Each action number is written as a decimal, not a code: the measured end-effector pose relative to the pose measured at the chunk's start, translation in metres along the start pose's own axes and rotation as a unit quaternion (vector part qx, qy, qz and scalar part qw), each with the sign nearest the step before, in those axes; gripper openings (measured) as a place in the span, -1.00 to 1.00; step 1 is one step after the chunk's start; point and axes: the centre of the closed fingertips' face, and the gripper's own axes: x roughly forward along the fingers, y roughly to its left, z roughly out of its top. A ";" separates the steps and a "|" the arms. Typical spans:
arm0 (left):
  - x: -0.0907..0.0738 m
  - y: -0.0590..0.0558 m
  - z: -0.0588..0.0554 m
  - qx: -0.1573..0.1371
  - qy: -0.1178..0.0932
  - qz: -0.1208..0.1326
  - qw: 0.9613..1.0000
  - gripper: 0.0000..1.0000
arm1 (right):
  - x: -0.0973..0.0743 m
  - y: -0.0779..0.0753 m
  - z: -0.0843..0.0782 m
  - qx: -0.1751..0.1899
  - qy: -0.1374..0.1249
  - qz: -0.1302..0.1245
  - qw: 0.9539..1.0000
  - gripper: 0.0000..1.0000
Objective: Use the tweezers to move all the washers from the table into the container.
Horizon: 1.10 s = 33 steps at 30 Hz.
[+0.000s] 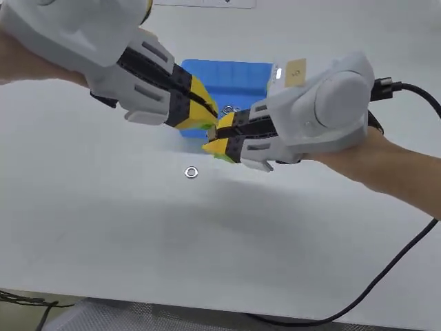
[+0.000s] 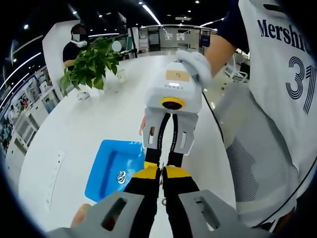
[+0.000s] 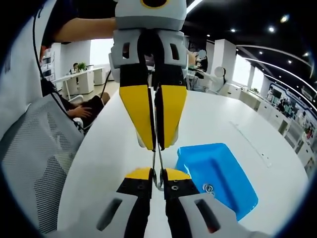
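Observation:
My left gripper [image 1: 211, 118] comes in from the upper left and my right gripper [image 1: 215, 143] from the right. They meet tip to tip in front of the blue container [image 1: 241, 74]. In the right gripper view thin metal tweezers [image 3: 157, 166] run from the left gripper's yellow jaws [image 3: 154, 141] down into my right gripper [image 3: 157, 176]; both look shut on them. One washer [image 1: 191, 172] lies on the white table below the grippers. A few washers [image 1: 230, 109] lie in the container, seen again as washers [image 2: 121, 177] in the blue container [image 2: 106, 163] and a washer [image 3: 208, 188] in the container [image 3: 220, 168].
The white table [image 1: 138, 227] stretches wide around the washer, with its front edge near the bottom of the head view. A black cable [image 1: 406, 248] trails from the right gripper over the table's right side. A potted plant [image 2: 91, 62] stands far off.

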 end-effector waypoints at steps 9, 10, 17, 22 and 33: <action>-0.011 0.004 0.019 -0.001 -0.040 0.019 0.999 -0.88 | -0.016 -0.005 0.020 -0.008 -0.014 -0.009 1.000 -0.82; -0.013 0.005 0.023 -0.001 -0.048 0.022 0.999 -0.88 | -0.018 -0.006 0.023 -0.008 -0.016 -0.010 1.000 -0.82; -0.023 0.016 0.039 -0.012 -0.095 0.043 0.994 -0.87 | -0.026 -0.018 0.038 0.000 -0.033 -0.024 0.999 -0.81; -0.028 0.022 0.045 -0.010 -0.116 0.054 0.992 -0.87 | -0.027 -0.025 0.043 0.001 -0.039 -0.031 0.999 -0.81; -0.032 0.041 0.054 -0.011 -0.153 0.073 0.985 -0.86 | -0.030 -0.045 0.049 -0.007 -0.038 -0.034 0.999 -0.81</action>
